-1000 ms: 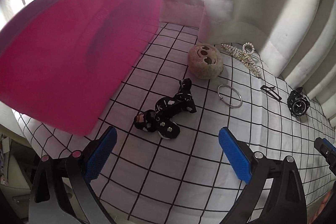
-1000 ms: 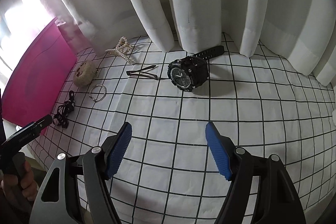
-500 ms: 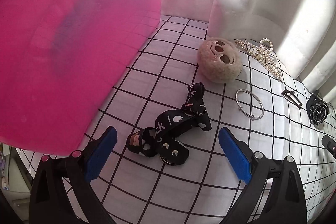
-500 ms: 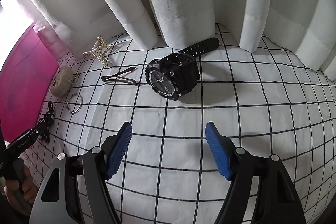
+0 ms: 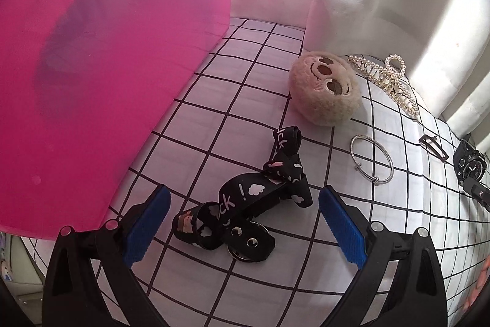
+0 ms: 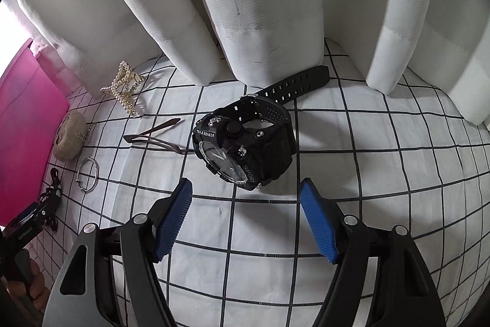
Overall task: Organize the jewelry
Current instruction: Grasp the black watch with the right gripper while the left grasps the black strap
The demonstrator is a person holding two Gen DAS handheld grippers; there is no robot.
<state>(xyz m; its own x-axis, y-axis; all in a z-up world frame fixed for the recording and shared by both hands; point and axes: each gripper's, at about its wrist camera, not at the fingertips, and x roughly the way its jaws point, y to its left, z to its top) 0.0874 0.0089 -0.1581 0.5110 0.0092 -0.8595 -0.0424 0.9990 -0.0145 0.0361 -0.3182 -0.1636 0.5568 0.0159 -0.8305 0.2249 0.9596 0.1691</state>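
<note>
Hovering low, left gripper (image 5: 243, 219) has jaws spread wide, straddling the black printed fabric strap with metal ring (image 5: 245, 204) on the white black-grid cloth (image 5: 275, 290), not touching. Right gripper (image 6: 245, 216), jaws likewise spread, empty, sits just short of the black sport wristwatch (image 6: 245, 146). Beyond: silver bangle (image 5: 371, 159), beige plush face (image 5: 325, 91), pearl hair claw (image 5: 386, 80), brown hair clip (image 6: 154, 139). Pink translucent plastic bin (image 5: 101, 66) stands left; white curtain (image 6: 260, 5) behind.

A white cloth (image 6: 352, 158) with a black grid pattern covers the counter, backed by plain white curtains (image 6: 260, 5) and a translucent pink bin (image 5: 107, 66). The watch (image 6: 245, 149) is black with white lettering, the strap (image 5: 245, 198) black with white clouds and pale pink print. The plush face (image 5: 324, 91) is beige with brown eyes, the bangle (image 5: 371, 159) silver, the hair claw (image 5: 389, 81) pearl-white and gold, and each hand-held gripper carries blue pads (image 6: 318, 226) on black fingers.
</note>
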